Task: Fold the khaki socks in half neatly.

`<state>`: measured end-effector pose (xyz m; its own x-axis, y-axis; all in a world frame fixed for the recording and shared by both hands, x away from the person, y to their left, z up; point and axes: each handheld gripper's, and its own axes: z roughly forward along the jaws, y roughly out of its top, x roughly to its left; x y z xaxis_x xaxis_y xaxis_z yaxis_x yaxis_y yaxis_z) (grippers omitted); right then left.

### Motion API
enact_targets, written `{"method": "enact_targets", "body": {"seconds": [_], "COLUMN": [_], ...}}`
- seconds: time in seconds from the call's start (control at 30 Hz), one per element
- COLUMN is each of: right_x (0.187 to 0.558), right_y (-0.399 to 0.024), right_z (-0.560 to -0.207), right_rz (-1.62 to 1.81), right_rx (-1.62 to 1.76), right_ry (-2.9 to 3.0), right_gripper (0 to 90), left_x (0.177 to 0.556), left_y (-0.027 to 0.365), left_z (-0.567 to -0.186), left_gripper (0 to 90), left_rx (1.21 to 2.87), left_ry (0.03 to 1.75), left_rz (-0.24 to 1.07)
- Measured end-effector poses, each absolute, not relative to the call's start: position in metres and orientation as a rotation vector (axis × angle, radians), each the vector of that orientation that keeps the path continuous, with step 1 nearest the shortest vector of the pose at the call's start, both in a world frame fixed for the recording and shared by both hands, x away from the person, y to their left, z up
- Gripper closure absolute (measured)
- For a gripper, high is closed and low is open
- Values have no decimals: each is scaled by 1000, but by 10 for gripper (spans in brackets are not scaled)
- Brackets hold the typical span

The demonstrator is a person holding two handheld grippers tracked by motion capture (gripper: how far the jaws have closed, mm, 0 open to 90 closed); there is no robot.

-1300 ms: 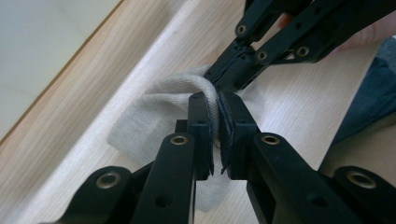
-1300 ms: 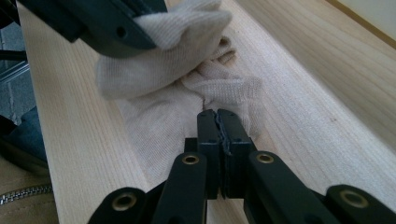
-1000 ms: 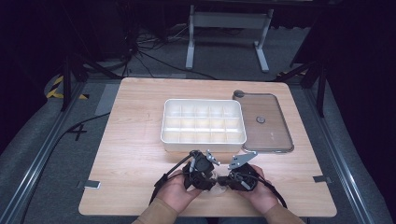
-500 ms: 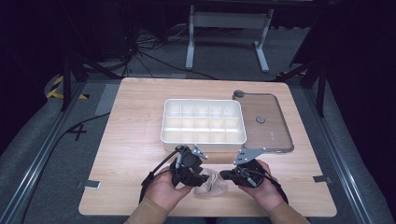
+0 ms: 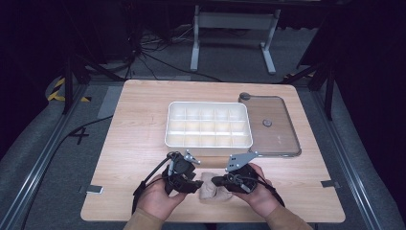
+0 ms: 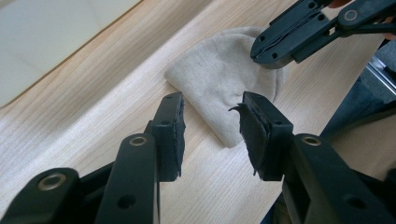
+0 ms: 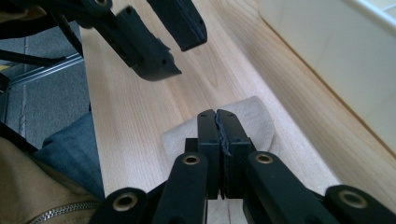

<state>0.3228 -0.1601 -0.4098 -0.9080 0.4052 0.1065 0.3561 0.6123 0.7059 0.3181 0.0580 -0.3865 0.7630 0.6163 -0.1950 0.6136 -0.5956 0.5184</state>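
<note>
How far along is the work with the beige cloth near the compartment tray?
Done, apparently: the beige cloth lies folded flat on the table. In hand: nothing. The left hand-held gripper has just been opening its jaws, with nothing between them; the right hand-held gripper is shut over the cloth without gripping it. Left, probably: putting the cloth in the white compartment tray, whose cells look empty.

Beige cloth (image 5: 208,187) between left gripper (image 5: 191,182) and right gripper (image 5: 218,182)
</note>
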Motion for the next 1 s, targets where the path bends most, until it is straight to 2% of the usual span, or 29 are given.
{"method": "enact_targets", "body": {"seconds": [1.0], "right_x": [321], "right_y": [-186], "right_z": [-430], "right_rz": [1087], "right_rx": [815], "right_ry": [2798], "right_gripper": [888], "left_x": [333], "left_y": [37], "left_z": [-391], "left_gripper": [579], "left_rx": [2434], "left_ry": [849], "left_rz": [-49]}}
